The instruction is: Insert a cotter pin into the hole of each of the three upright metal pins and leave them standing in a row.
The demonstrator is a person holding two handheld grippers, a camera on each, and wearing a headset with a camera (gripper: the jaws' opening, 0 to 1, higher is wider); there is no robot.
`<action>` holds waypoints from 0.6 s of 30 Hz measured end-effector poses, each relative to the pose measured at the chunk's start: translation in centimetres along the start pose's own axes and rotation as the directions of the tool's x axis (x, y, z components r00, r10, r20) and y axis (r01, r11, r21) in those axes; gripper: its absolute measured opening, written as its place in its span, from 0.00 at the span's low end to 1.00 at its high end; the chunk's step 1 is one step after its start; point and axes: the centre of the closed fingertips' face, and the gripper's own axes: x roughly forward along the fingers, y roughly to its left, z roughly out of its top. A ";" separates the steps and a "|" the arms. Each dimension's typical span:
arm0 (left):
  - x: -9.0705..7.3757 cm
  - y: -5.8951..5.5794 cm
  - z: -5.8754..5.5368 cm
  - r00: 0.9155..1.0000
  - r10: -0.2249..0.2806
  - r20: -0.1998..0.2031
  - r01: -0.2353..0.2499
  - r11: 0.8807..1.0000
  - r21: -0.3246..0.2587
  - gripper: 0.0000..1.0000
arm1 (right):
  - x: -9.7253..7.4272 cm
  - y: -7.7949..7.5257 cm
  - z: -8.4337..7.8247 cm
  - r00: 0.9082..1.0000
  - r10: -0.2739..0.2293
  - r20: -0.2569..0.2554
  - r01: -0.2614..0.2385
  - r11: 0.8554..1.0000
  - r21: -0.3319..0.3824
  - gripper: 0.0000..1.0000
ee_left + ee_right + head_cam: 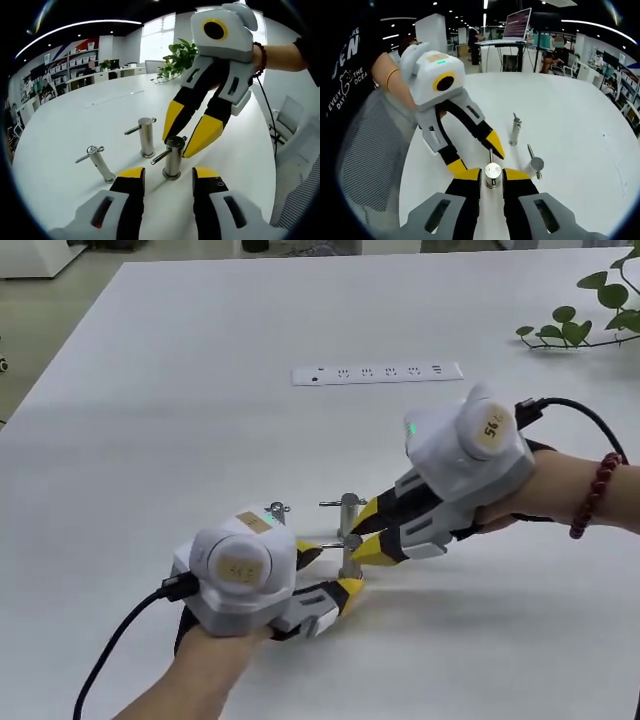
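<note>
Spreading wide, the white table (200, 390) leaves much free room beyond the work, its far edge well away. The right gripper (175, 148) clamps the top of an upright metal pin (173, 164), whose cotter pin (160, 156) lies horizontal, pointing toward the released left gripper (169, 173). The left gripper view shows beside it a second upright pin (146, 137) and a leaning one (101, 165); the right gripper view looks down on the clamped top.

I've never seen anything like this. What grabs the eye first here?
Two white hand-held tools with yellow-tipped jaws meet on the white table: the right tool seems to pinch the top of an upright metal pin, while the left tool stands open about its base. A second pin and a third pin stand beside it, each with a thin cross-piece near its top.
</note>
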 end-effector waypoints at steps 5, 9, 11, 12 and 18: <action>-0.7 -0.1 0.3 1.000 -0.011 0.011 0.011 1.000 0.002 0.41 | 0.4 0.2 0.1 1.000 -0.006 0.004 0.006 1.000 -0.006 0.11; -1.0 -0.2 0.5 1.000 -0.016 0.018 0.016 1.000 -0.002 0.45 | 0.7 0.2 0.1 1.000 -0.012 0.007 0.012 1.000 -0.001 0.11; -1.2 -0.2 0.5 1.000 -0.018 0.019 0.018 1.000 -0.005 0.46 | 0.8 0.3 0.1 1.000 -0.013 0.011 0.013 1.000 0.001 0.11; -1.3 -0.2 0.6 1.000 -0.018 0.022 0.018 1.000 -0.004 0.46 | 0.9 0.2 0.1 1.000 -0.013 0.014 0.013 1.000 0.007 0.11; -1.9 -0.3 0.8 0.999 -0.019 0.035 0.020 1.000 -0.012 0.49 | 0.9 0.1 0.0 1.000 -0.020 0.023 0.020 1.000 0.008 0.09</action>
